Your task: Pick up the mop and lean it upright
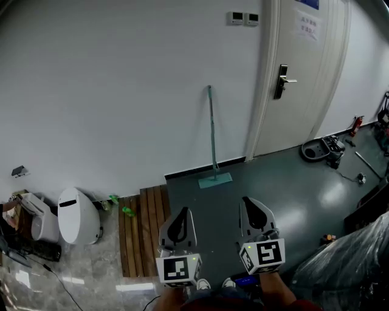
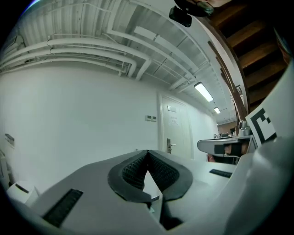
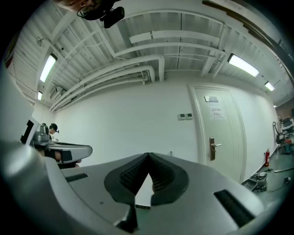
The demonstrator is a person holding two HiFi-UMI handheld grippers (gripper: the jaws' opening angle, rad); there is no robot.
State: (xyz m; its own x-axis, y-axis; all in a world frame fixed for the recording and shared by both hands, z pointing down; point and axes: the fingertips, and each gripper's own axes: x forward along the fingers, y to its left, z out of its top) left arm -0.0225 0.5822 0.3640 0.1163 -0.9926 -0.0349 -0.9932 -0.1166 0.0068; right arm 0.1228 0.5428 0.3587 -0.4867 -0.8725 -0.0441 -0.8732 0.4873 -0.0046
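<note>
The left gripper [image 2: 148,153] has its two jaws pressed together, the ribbed black pads [image 2: 133,172] meeting at their tips with nothing between them. The right gripper [image 3: 148,156] is the same, tips together and empty. In the head view both are held level, side by side and a little apart, low in the picture over the dark grey floor [image 1: 267,182], each pointing toward the white wall [image 1: 121,91]. The mop [image 1: 213,136] is well ahead of them, touched by neither. It stands upright, with the top of its pale green handle against the wall and its flat head [image 1: 215,180] on the floor just in front of the black skirting. To the right of the mop is a white door [image 1: 304,67] with a lever handle [image 1: 283,81], and two small wall panels [image 1: 243,18] sit high beside the frame. To the left of the grippers lies a wooden slat mat [image 1: 143,234], and beyond it a white lidded bin [image 1: 78,223].
</note>
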